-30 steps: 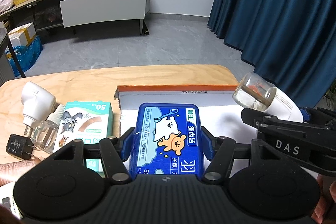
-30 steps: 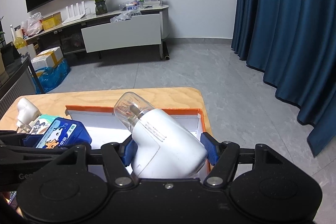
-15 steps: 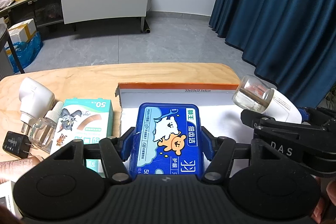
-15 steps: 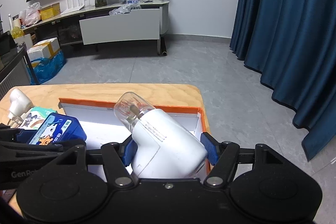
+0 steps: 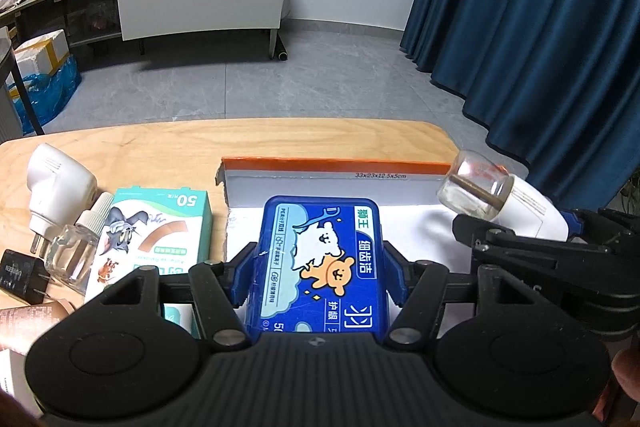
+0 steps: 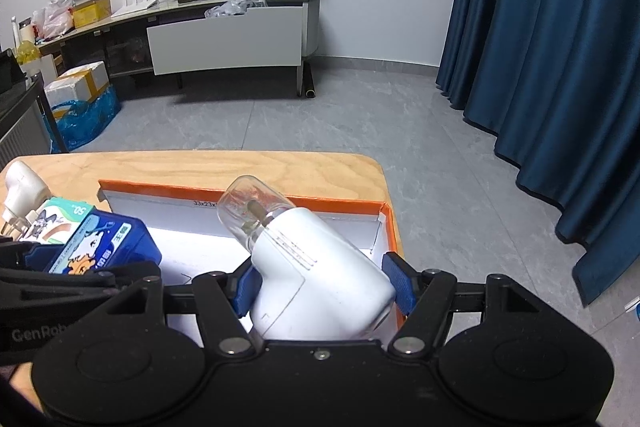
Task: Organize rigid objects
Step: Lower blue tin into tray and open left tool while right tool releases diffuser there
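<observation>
Rigid objects are going into the orange-rimmed box (image 5: pixel 332 165), which we take as our landmark.

Through the left wrist camera, we hold the blue floss case (image 5: pixel 320 259) in the left tongs (image 5: pixel 318 277), whose pads are clamped on its two long sides, above the box's white floor near its left wall. Left of the box, on the tabletop (image 5: pixel 160 143), lie a teal plaster box (image 5: pixel 156 227), a white plug-in heater (image 5: pixel 56 187) and a small glass bottle (image 5: pixel 76 251). If we lower the case too far left, it may catch the torn left wall and tip outside.

Through the right wrist camera, the right tongs (image 6: pixel 322 287) carry the white vaporizer (image 6: pixel 316 275) with its glass bottle (image 6: pixel 250 205) pointing toward the box's far wall, over the right end. The left pad touches it; the right pad looks barely in contact, so we judge the grip loose. The rounded body could roll out and land on its glass. The two tongs are close, and could bump each other.
</observation>
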